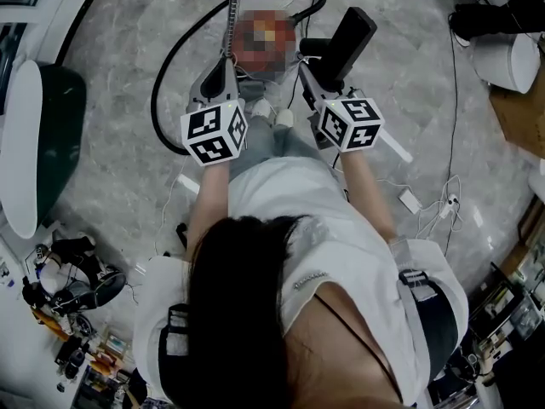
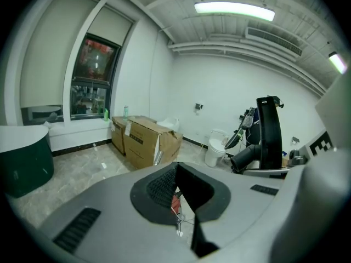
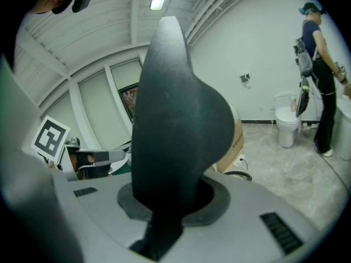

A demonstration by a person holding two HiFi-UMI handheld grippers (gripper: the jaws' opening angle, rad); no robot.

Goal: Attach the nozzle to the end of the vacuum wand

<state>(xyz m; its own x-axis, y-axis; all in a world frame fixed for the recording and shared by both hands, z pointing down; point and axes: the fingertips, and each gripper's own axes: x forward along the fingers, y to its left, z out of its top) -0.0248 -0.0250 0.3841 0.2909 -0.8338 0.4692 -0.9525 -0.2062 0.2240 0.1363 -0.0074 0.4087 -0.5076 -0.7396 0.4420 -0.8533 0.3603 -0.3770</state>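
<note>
In the head view the metal vacuum wand (image 1: 232,15) runs up and away from my left gripper (image 1: 225,61), with a black hose (image 1: 162,79) looping round it on the floor. Whether the wand touches that gripper I cannot tell. The left gripper view shows the left gripper (image 2: 179,197) shut with no wand between its pads, only a sliver of floor. My right gripper (image 1: 318,72) is shut on the black nozzle (image 1: 347,37), which points up and to the right of the wand. In the right gripper view the nozzle (image 3: 175,119) fills the middle, standing up out of the right gripper (image 3: 167,204).
A green and white bin (image 1: 38,135) stands at the left, a white bucket (image 1: 508,58) at the upper right. A white charger and cables (image 1: 410,200) lie on the marble floor. Cardboard boxes (image 2: 143,141) sit by the wall. A person (image 3: 318,75) stands at the far right.
</note>
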